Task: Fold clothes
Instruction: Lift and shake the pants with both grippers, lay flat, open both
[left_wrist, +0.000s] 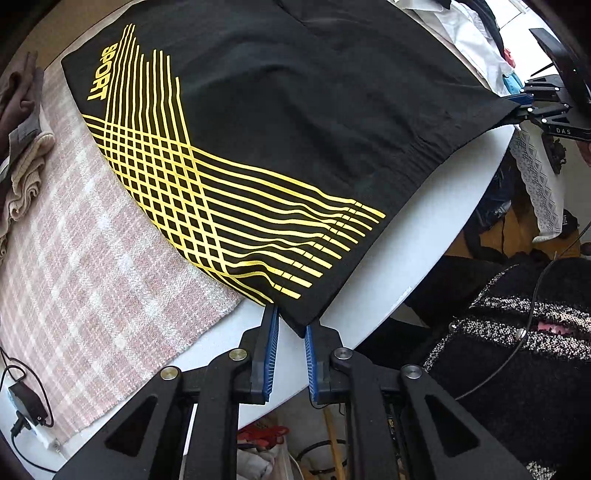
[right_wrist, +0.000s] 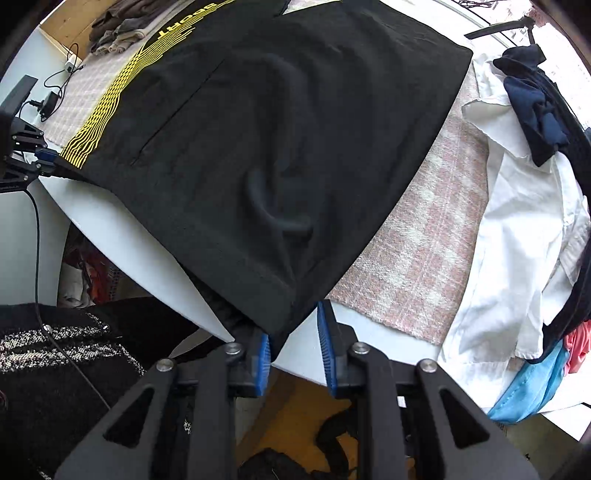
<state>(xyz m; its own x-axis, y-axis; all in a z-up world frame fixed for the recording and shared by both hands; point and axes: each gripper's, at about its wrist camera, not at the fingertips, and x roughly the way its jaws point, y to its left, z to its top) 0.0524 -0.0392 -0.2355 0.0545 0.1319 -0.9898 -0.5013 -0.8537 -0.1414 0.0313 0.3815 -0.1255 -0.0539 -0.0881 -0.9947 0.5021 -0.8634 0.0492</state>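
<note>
Black shorts (left_wrist: 280, 122) over checked cloth (left_wrist: 92, 236), white table (left_wrist: 436, 206)

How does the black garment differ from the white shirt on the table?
The black garment lies spread flat on the pink cloth, corners between both tongs; the white shirt lies crumpled aside, untouched. The garment has a yellow print; the shirt is plain. Both are unfolded.

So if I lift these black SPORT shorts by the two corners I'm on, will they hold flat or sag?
Probably sag: the black shorts already show soft ridges, so the cloth looks limp. Likely light, since the thin hem bends at the left tool. May drag, not slide, on the nubby pink plaid mat.
</note>
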